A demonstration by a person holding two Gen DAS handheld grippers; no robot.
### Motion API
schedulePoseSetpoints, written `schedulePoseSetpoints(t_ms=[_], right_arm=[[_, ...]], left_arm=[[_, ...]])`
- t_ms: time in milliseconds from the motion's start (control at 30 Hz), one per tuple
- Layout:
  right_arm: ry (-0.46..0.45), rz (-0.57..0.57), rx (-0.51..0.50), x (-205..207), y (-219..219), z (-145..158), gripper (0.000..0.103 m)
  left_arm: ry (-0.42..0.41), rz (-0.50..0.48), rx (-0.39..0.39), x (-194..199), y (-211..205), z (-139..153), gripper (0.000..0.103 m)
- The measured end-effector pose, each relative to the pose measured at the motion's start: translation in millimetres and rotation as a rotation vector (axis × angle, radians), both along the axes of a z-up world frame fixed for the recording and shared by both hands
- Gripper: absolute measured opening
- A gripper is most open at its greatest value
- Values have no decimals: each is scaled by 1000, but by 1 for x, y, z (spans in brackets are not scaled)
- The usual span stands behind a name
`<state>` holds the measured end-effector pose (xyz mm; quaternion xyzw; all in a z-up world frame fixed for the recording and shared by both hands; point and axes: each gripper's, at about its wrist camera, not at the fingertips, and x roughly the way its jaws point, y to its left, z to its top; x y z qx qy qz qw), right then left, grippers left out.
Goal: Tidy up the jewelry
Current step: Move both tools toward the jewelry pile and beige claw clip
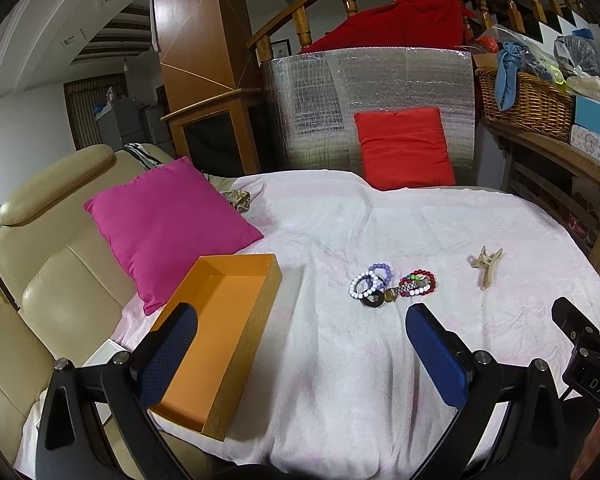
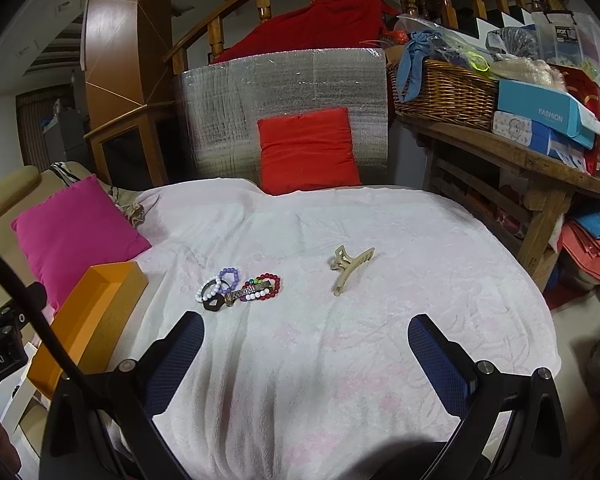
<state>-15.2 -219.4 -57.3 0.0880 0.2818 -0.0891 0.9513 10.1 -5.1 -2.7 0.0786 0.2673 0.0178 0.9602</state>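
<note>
A cluster of bead bracelets point(image 1: 392, 283) in white, purple and red, with a dark pendant, lies on the white blanket point(image 1: 340, 360). It also shows in the right wrist view point(image 2: 240, 288). A beige hair claw clip point(image 1: 486, 262) lies to its right, also in the right wrist view point(image 2: 350, 266). An open, empty orange box point(image 1: 220, 332) sits at the left, seen too in the right wrist view point(image 2: 92, 316). My left gripper point(image 1: 300, 340) is open, above the blanket between box and bracelets. My right gripper point(image 2: 306, 348) is open and empty, short of the clip.
A pink cushion point(image 1: 168, 224) lies behind the box on a beige sofa point(image 1: 52, 280). A red cushion point(image 2: 306, 148) leans on a silver foil panel point(image 2: 280, 92) at the back. A wooden bench point(image 2: 540, 168) with a wicker basket point(image 2: 444, 88) and boxes stands at right.
</note>
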Motion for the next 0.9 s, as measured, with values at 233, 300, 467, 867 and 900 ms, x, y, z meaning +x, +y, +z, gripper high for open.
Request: schedulePoseSetpoints(t_ms=[233, 300, 467, 867, 900], right_arm=[[6, 3, 8, 2, -1, -3, 103], [8, 3, 11, 3, -2, -4, 103], [11, 0, 17, 6, -2, -7, 103], [26, -12, 34, 24, -10, -15, 103], [29, -14, 37, 27, -12, -16, 103]], left_arm=[[0, 4, 4, 1, -1, -1, 103], [2, 6, 4, 2, -1, -1, 103], [8, 8, 8, 5, -1, -3, 103], [31, 16, 20, 25, -2, -13, 103], [39, 19, 21, 29, -2, -15, 103]])
